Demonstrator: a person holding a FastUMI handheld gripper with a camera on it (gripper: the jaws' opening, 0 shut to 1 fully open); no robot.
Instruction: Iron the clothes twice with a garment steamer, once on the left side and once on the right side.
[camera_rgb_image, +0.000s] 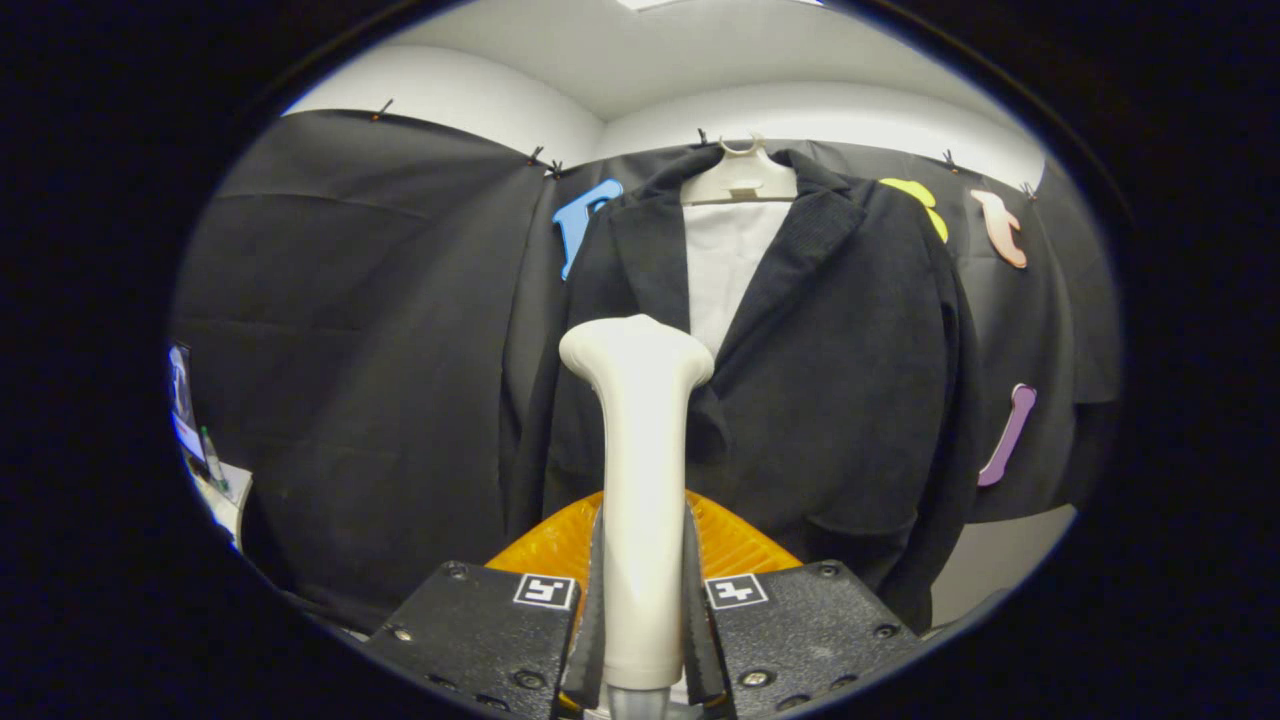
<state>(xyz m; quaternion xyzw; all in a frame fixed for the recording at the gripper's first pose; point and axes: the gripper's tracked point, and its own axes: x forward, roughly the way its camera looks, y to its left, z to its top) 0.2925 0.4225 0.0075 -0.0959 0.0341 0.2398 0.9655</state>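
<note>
Steamer (640, 470) stands upright between the fingers of the gripper (643, 620), both closed tight on its handle low down, so the flared head rises clear and points at the jacket (800, 380) just beyond. Jacket hangs open on a pale hanger (740, 178) against the booth's black cloth (360, 350), white lining showing, front spread for passes down either side. Head sits near the centre, about at the lapel crossing; contact with the cloth can't be judged. An orange ribbed piece (735, 540) lies behind the handle, purpose unclear.
</note>
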